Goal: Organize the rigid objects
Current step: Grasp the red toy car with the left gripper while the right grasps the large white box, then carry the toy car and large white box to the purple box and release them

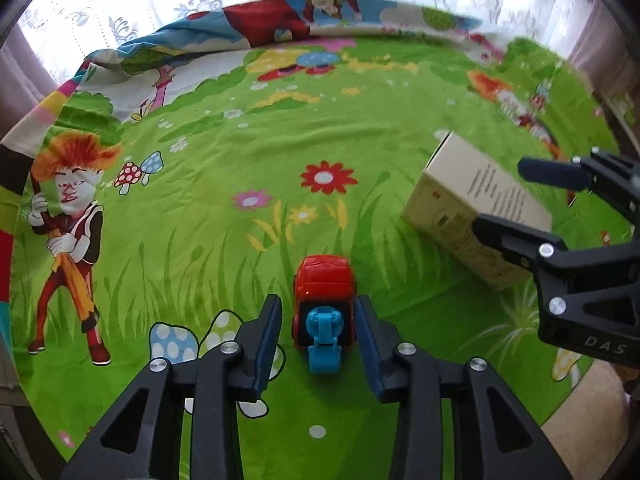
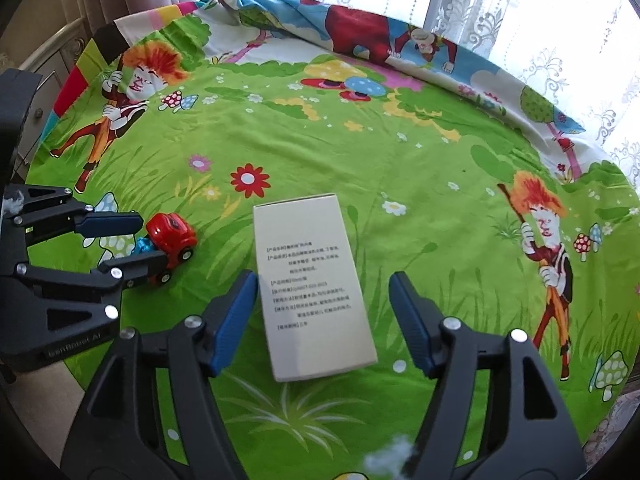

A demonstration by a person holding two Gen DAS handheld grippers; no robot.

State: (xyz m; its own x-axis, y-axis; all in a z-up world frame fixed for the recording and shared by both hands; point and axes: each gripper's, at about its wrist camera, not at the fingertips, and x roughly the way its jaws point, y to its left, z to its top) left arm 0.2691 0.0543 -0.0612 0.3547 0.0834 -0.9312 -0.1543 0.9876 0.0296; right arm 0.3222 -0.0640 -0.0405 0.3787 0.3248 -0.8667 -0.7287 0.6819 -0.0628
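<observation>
A red toy truck with a blue rear part stands on the green cartoon cloth. My left gripper is open, its jaws on either side of the truck's rear with small gaps. A cream box with printed text lies flat on the cloth. My right gripper is open wide around the box's near half, not touching it. The box and right gripper also show in the left wrist view. The truck and left gripper show at the left of the right wrist view.
The cloth covers a table, bunched in folds along the far edge before lace curtains. A drawer unit stands at the far left. Beige floor shows past the near edge.
</observation>
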